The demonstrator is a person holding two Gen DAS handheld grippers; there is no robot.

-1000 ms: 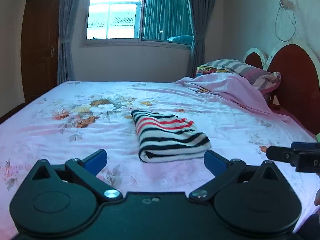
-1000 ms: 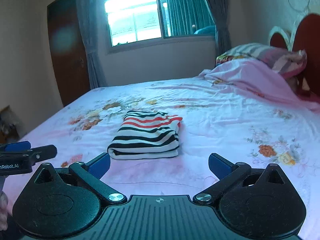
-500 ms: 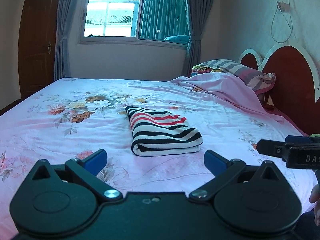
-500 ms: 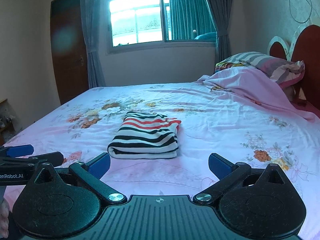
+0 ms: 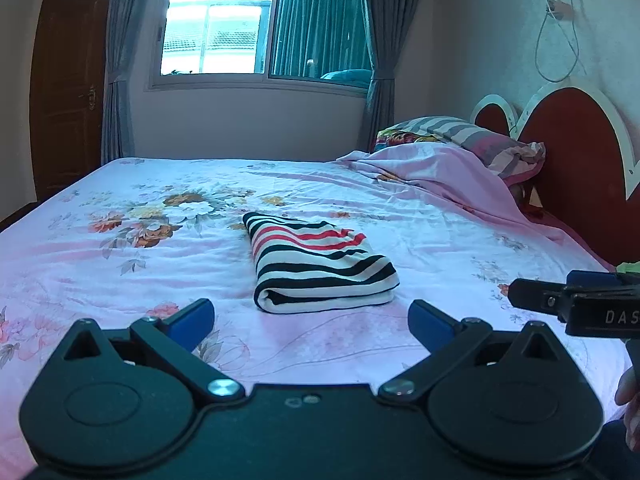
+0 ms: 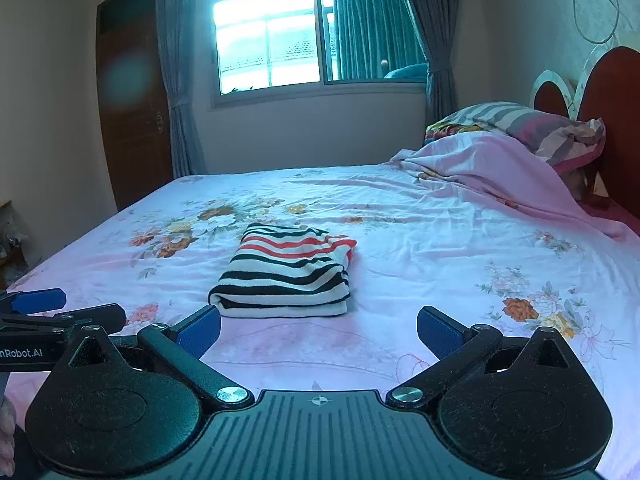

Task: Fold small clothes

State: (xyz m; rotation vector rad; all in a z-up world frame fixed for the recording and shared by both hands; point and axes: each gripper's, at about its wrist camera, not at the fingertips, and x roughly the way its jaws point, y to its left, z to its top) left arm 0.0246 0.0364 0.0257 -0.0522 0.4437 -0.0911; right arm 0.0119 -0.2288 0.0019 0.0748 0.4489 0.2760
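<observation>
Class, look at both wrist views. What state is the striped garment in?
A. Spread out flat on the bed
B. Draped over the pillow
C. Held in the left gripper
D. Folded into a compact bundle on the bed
D: the striped garment lies as a layered bundle on the bed, clear of both open grippers.

folded garment (image 5: 320, 268) on bed (image 5: 120, 264), pillows (image 5: 460, 136) behind

Black hand-held gripper (image 5: 311, 318), blue pads (image 5: 192, 316), silver screws (image 5: 221, 387).

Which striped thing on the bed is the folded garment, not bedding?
The black, white and red one mid-bed, folded flat; the grey-striped pillow sits by the headboard.
</observation>
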